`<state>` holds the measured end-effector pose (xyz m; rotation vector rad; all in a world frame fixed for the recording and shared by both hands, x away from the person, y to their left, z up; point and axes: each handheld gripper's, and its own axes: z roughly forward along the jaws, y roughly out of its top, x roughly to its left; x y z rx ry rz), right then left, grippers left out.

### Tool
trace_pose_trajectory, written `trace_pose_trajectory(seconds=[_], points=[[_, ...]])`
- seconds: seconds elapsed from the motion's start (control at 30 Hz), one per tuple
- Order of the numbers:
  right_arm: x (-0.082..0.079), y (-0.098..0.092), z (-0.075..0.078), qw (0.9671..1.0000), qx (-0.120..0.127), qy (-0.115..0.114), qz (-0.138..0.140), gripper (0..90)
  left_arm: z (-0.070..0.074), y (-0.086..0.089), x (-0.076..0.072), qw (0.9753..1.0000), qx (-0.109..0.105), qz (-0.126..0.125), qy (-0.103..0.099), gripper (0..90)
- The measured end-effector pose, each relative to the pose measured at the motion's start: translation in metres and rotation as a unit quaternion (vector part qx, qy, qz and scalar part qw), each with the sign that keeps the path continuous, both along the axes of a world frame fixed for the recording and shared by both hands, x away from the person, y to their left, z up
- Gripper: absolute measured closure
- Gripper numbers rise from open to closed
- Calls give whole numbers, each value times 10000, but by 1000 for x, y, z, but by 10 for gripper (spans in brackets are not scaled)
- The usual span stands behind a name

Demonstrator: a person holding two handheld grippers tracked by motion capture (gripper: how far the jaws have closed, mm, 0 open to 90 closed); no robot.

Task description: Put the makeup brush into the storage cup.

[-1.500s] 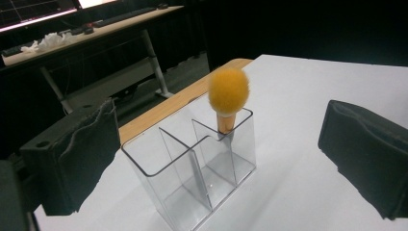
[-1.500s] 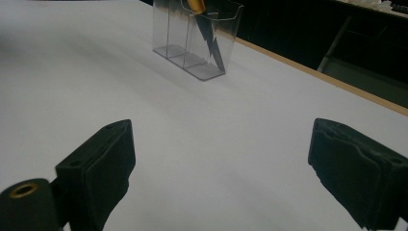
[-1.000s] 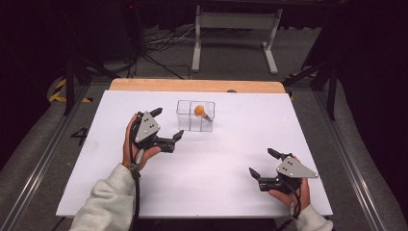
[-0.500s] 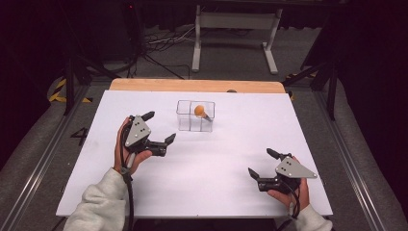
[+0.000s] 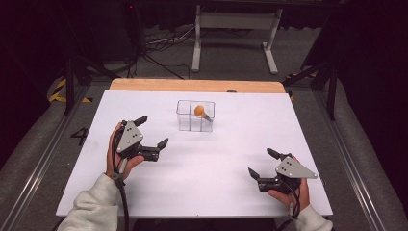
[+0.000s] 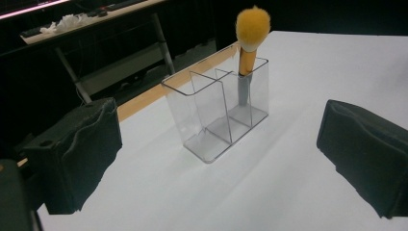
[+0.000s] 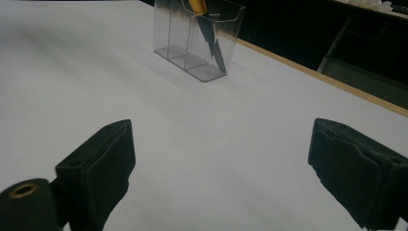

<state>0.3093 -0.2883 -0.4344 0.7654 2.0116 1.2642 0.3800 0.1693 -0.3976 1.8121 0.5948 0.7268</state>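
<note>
The left claw (image 5: pixel 150 136) hovers with its jaws spread wide and nothing between them, a little to the near left of the clear organiser (image 5: pixel 195 116), which serves as the landmark. In the left gripper view that organiser sits straight ahead between the two jaws. An orange-tipped brush (image 6: pixel 246 57) stands in its far-right compartment, long axis nearly upright, head above the rim. The left claw is clearly the nearer; any reach for the brush likely falls to it. The right claw (image 5: pixel 263 166), also wide and empty, rests well apart, near right of the organiser. The white bench (image 5: pixel 231 159) is otherwise bare. Beyond its wooden far edge the room is dark, with a stand and cables.
</note>
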Motion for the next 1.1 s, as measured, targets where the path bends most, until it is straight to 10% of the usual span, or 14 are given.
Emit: trace_pose_trajectory(seconds=[1.1], points=[[-3,-3,2,10000,0,-66,-14,99,-24,27,-29,9992,340,-9,197,22]])
